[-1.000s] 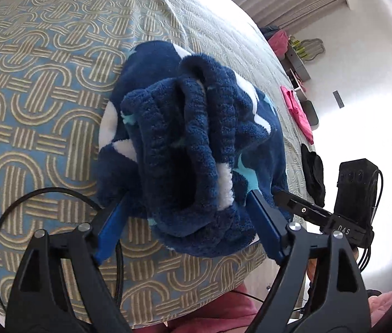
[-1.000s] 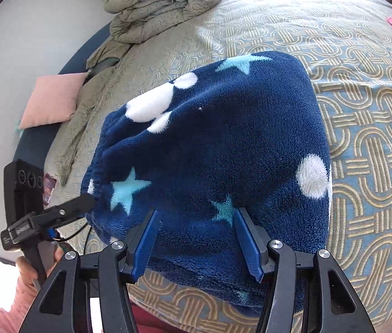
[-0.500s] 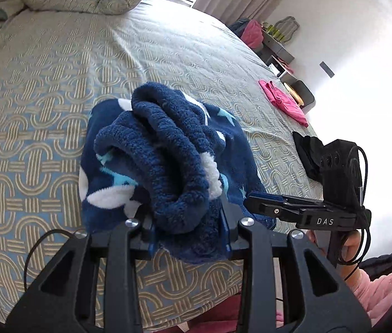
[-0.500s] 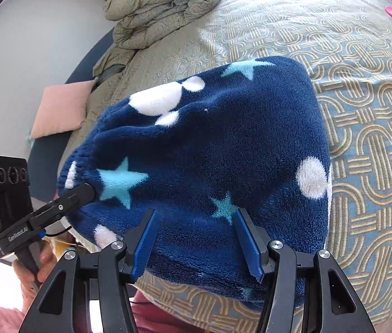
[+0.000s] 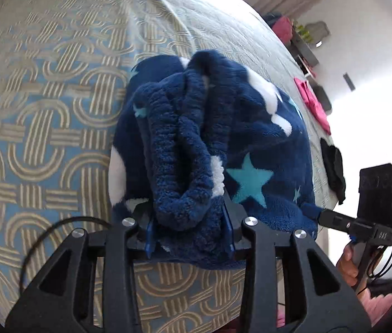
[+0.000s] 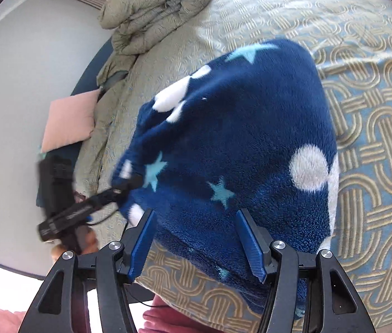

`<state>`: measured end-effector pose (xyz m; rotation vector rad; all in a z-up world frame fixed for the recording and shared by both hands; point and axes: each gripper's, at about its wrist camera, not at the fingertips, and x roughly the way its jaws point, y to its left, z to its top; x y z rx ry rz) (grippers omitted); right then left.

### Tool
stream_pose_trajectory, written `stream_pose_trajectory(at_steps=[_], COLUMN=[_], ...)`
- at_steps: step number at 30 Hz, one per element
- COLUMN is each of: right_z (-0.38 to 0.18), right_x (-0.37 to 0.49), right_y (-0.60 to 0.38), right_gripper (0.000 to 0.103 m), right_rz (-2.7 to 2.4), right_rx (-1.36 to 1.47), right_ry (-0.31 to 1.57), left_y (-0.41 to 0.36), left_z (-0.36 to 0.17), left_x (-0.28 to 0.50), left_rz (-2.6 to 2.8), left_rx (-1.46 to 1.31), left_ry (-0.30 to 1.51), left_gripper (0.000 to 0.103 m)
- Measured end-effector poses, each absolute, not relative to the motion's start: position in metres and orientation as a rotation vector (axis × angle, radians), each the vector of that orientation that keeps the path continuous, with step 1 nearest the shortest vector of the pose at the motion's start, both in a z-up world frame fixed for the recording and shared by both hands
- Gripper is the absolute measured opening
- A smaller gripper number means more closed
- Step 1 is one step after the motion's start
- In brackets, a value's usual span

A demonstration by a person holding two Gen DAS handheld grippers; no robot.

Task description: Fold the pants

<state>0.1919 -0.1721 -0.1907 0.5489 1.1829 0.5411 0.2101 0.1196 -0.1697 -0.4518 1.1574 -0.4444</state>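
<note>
"DAS" on right gripper (image 5: 311, 213)

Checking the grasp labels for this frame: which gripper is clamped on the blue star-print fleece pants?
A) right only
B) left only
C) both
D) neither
B: the left gripper has its fingers pressed into a bunched fold of the pants, while the right gripper has its fingers spread wide over the fabric, not pinching it.
</note>
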Motion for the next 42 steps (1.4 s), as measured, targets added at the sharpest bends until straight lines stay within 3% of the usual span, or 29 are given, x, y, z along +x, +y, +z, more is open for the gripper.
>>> stream_pose_trajectory(at_steps=[6,15,22,23,24,26,29,32,36,42], right_z=[-0.184,-0.176,-0.178,-0.178,-0.178,-0.178,-0.174,-0.161,-0.164,-0.237], right_x=[0.187,0.176,0.176,0.176,0.177,0.177,0.181,0.189,0.203,0.233], right_y=[-0.151,-0.125,-0.127,-0.128,-0.131,-0.135,-0.145,-0.172,-0.22,-0.249], right_gripper=[0.061,0.062,0.063,0.063,0.063,0.063,0.063,0.063,0.084,0.084], right_rz=[0.497,0.43,0.435,0.438,0.444,0.451,0.48,0.461,0.349,0.385], right_rx=[0.366,0.18,0.198,0.201,0.207,0.218,0.263,0.321,0.409,0.672], right_ry=[1.175,1.151,1.158,1.158,1.158,1.163,1.166,1.106,1.063,1.284], left_y=[0.097,0.064,0.048,0.051,0.059,0.079,0.1,0.109,0.116,0.13], left_z=[-0.138,-0.079,-0.138,-0.153,-0.168,-0.178,-0.172,-0.148,-0.152,-0.205], left_x=[0.197,0.189,0.228,0.233,0.237,0.239,0.237,0.227,0.238,0.259], left_rz=[-0.372,-0.385,-0.253,-0.211,-0.201,-0.219,-0.225,-0.212,-0.261,-0.387], left_rx=[-0.235,-0.071,0.009,0.029,0.002,-0.15,-0.294,-0.258,-0.208,-0.449], left_ry=[1.072,0.882,1.004,1.043,1.07,1.108,1.14,1.052,1.067,1.268], left_gripper=[0.051,0.076,0.076,0.078,0.086,0.088,0.087,0.087,0.095,0.103])
